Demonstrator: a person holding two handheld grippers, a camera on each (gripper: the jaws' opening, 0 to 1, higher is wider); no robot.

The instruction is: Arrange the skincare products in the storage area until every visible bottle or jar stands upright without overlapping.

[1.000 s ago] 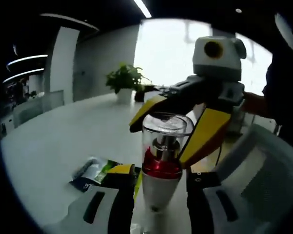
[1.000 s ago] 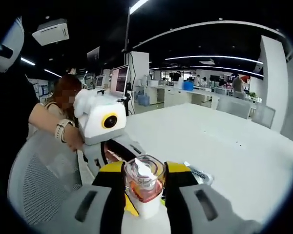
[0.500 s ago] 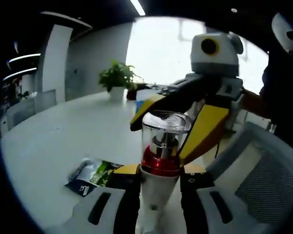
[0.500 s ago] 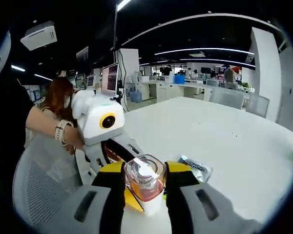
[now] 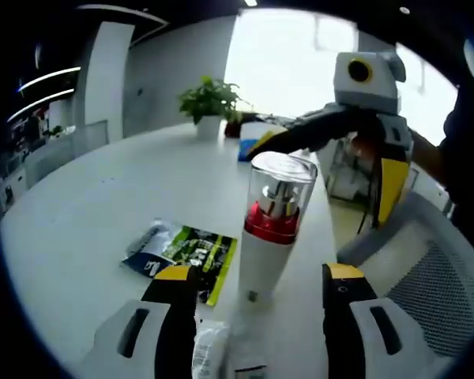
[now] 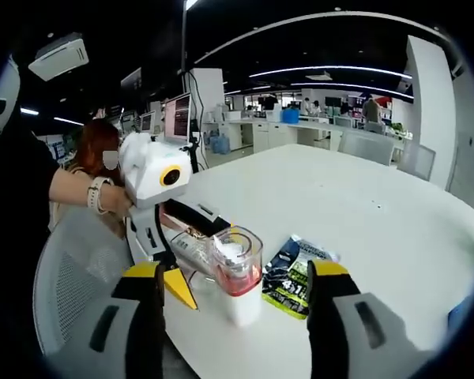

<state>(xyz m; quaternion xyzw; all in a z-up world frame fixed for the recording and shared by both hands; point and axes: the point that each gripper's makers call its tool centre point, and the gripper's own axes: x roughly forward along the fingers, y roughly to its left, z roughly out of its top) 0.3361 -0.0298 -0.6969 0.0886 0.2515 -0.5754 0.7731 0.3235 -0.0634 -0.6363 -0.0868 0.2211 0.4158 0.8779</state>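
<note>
In the left gripper view the left claw (image 5: 261, 296) stands wide apart, its yellow-tipped jaws on either side of the bottle (image 5: 268, 229) without touching it. The bottle stands upright on the white worktop (image 5: 87, 213), near the edge: a white body, a red collar and a clear cap over a pump. Just beside its base lies a flat green-and-black sachet (image 5: 186, 251), and at the very bottom of the view, between the jaws, sits something crinkled and clear, possibly a wrapper (too blurred to name). Past the bottle the right claw (image 5: 332, 170) reaches in from the right, its jaws spread and off the cap. Farther back a potted plant (image 5: 212, 103) stands on the worktop before a bright window. In the right gripper view the right claw (image 6: 237, 284) is likewise open, with the bottle (image 6: 238, 272) upright between the jaws and clear of both; the sachet (image 6: 294, 276) lies touching or just beside it. Behind the bottle the left claw (image 6: 178, 260) comes in from the left, and a mesh chair (image 6: 71, 268) sits at the worktop's edge, with a person's arm (image 6: 83, 189) above it.
</note>
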